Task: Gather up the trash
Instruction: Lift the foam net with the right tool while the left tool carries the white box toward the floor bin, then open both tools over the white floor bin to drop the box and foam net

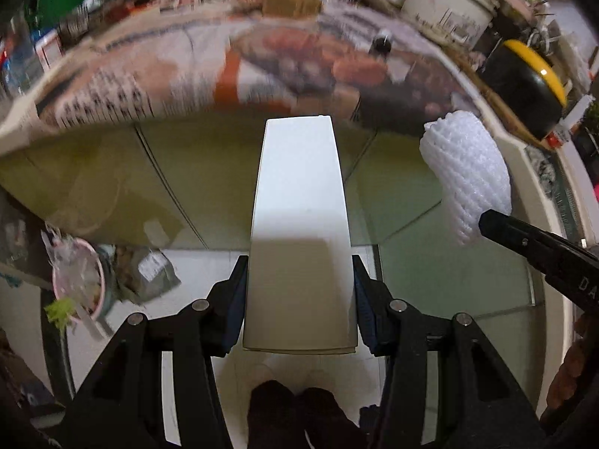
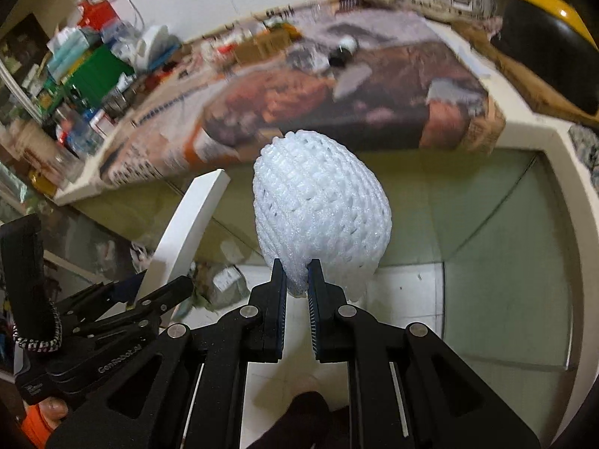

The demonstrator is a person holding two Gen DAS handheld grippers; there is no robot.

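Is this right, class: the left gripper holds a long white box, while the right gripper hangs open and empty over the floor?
Not quite. The left gripper does hold the long white box, but the right gripper is not open and empty: its jaws are shut on a white foam net sleeve. The right wrist view shows it.

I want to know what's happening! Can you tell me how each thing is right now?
Left gripper: shut on the flat white box.
Flat white box: held up, off the floor.
Right gripper: shut on the white foam fruit net.
White foam fruit net: held up, pinched at its lower end.
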